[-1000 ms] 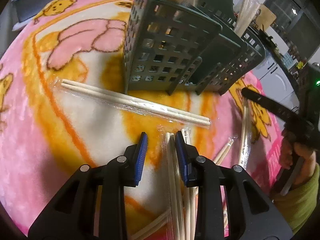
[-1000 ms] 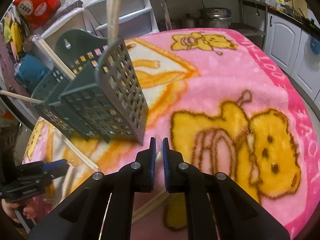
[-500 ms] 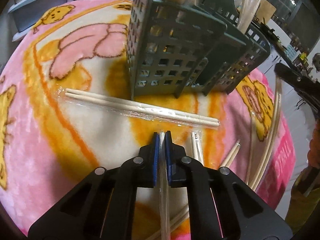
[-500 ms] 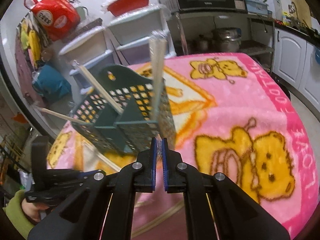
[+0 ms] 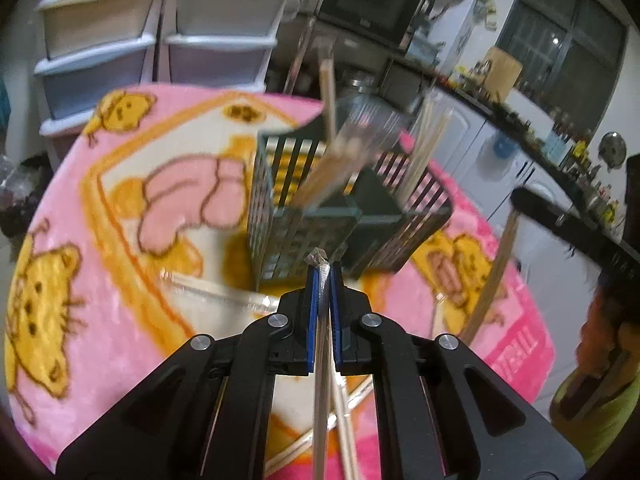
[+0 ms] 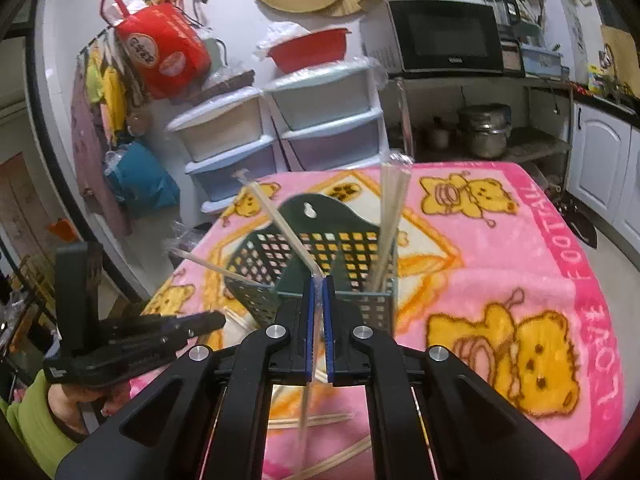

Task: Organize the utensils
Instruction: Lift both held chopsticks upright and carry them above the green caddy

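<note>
1. Here, the left gripper (image 5: 324,276) and right gripper (image 6: 318,286) each pinch wrapped chopsticks (image 5: 320,380) near the basket (image 6: 320,248).
2. Tip each pair upright, then release inside a compartment.

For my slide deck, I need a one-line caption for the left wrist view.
Left tongs pinch a wrapped pair of chopsticks above the pink blanket, facing the green basket.
</note>
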The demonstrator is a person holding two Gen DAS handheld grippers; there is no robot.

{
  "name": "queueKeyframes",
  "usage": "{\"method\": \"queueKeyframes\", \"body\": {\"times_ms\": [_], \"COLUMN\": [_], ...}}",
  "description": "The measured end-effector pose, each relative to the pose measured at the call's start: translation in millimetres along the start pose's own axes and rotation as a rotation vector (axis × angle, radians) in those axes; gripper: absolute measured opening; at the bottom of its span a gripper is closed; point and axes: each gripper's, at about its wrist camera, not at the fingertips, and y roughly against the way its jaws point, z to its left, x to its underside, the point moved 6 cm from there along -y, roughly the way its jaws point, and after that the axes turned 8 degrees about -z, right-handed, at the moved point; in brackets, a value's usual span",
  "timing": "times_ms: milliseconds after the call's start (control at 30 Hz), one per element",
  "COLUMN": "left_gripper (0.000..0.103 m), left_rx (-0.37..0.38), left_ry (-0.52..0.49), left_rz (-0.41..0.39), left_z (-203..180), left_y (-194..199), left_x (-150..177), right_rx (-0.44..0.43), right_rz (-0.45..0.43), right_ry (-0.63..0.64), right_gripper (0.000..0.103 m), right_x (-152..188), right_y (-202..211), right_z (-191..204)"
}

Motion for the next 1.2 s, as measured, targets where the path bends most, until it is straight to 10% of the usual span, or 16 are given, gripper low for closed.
{"method": "queueKeyframes", "body": {"times_ms": [1200], "left_gripper": [0.003], "left_rx": [0.012], "left_ry": [0.014], "left_rz": [-0.459], "left_z": [-63], "left_y": [50], "left_x": [-141], "right_rx": [-0.01], "right_rz": [-0.194], "right_ry": [0.029], "right_gripper": [0.004], "right_x": [-66], "right_y": [45], "right_z": [9]}}
